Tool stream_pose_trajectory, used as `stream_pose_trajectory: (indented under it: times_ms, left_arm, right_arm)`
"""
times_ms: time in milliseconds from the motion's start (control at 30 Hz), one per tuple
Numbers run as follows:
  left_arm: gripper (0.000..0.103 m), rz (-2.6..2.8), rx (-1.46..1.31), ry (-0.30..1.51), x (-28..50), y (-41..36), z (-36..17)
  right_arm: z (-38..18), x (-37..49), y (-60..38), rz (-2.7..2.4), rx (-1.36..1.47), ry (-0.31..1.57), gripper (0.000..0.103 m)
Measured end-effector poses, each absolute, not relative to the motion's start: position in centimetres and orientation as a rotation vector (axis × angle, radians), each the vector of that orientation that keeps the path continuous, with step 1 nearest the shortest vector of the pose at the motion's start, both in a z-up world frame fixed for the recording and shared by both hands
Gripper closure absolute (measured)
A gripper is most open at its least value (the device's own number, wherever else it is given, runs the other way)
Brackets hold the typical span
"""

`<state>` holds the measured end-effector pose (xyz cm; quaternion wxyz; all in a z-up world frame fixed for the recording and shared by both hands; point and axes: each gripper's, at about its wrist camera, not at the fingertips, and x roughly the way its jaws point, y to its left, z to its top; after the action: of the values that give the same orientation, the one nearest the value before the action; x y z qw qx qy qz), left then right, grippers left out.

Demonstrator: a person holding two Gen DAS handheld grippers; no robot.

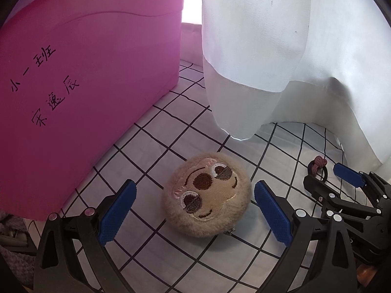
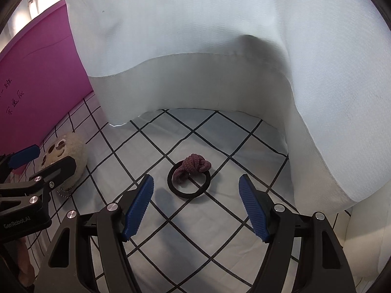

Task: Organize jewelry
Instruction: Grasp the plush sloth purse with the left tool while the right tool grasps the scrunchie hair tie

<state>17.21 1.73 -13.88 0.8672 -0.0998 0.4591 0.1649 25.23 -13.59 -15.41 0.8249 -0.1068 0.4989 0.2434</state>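
Handwritten black Chinese chars on the side of the pink box (image 1: 92,78), far left in left wrist view: two lines, "小一班" on top, a 3-char name under it, first char looks like "宋", other two too scrawled to be sure. Same writing shows in right wrist view on the pink box (image 2: 36,78) at far left, partly cut by the frame edge: "班" and the name's last chars. White print "GenRobot.AI" on the black body of the left gripper (image 2: 41,161), near left in right wrist view. No other text, nos. or signs legible.
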Motion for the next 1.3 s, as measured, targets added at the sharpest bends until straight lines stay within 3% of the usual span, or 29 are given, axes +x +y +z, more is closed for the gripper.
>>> stream_pose_trajectory:
  times_ms: [833,967,1067,1100,1133,1200,1300]
  left_arm:
    - [0.006,0.355,-0.218,1.01,19.1,2.9,-17.0]
    - [0.007,0.354,-0.213,1.018,18.2,2.4,-16.8]
    - [0.018,0.362,-0.221,1.018,18.3,2.3,-16.6]
    - [0.027,0.362,-0.222,1.013,18.4,2.4,-16.3]
    - [0.035,0.362,-0.222,1.009,18.3,2.4,-16.2]
    - [0.041,0.364,-0.224,1.006,18.0,2.4,-16.1]
    - [0.047,0.371,-0.227,1.001,17.3,2.4,-16.0]
  right_arm:
    - [-15.9,25.4,-12.4,0.525,-0.276,1.002,0.035]
    - [-15.9,24.7,-12.4,0.531,-0.279,0.999,0.047]
    - [-15.4,24.3,-12.1,0.529,-0.276,0.99,0.066]
    - [-15.4,24.2,-12.1,0.529,-0.27,0.99,0.07]
    - [-15.4,24.2,-12.2,0.529,-0.262,0.991,0.07]
    - [-15.4,24.1,-12.4,0.524,-0.254,0.992,0.078]
    - [-15.5,24.3,-13.0,0.53,-0.222,1.001,0.08]
